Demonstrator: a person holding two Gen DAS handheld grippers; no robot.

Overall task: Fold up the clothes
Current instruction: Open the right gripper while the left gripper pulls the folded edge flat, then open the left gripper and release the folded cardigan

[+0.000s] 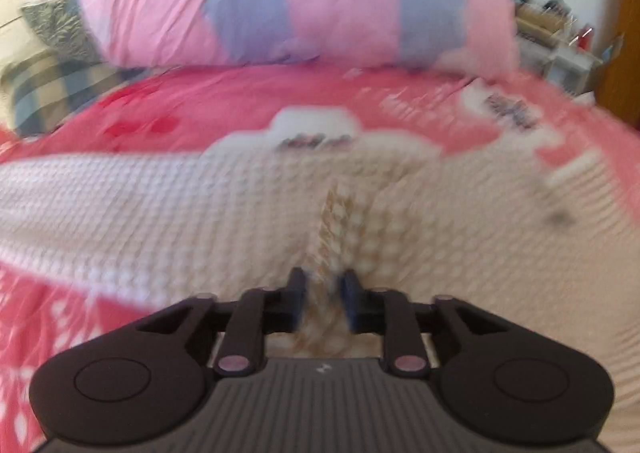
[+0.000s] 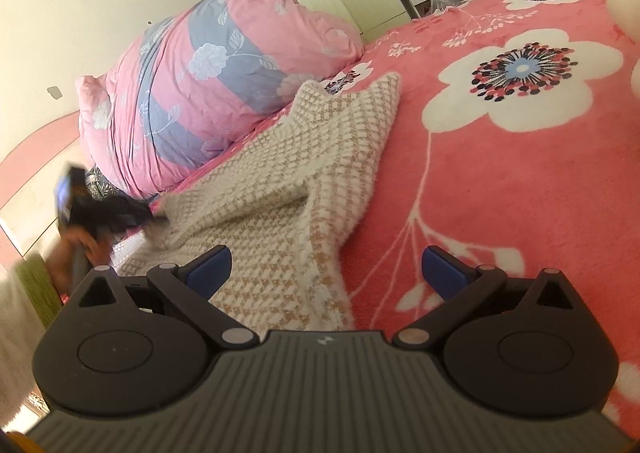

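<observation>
Folding step: we judge this as gathering the knit garment (image 2: 288,181) before a fold; it lies rumpled on the pink floral bedspread (image 2: 520,181), not yet squared.
Garment place: near side of the bed, its far end reaching toward the rolled pink-and-grey duvet (image 2: 208,93), which sits just behind it.
Long axis: in the right wrist view the garment runs from our lower left up toward the duvet, on a diagonal.
Left gripper: left gripper (image 1: 323,303) has its jaws drawn narrow with a raised ridge of the knit between the pads; the view is blurred, so we cannot tell whether the pads truly press the cloth.
Right gripper: right gripper (image 2: 326,273) is released, jaws wide; the garment's near edge lies under the left finger (image 2: 210,271), while bare bedspread shows by the other one.
Nearer hand: our left hand (image 2: 76,249), seen at the garment's left edge, is at the cloth; the right hovers over the opposite near corner.
Relation that matters: the garment lies ahead and to the left of the right fingers, so we judge the right must shift left to take its edge.
</observation>
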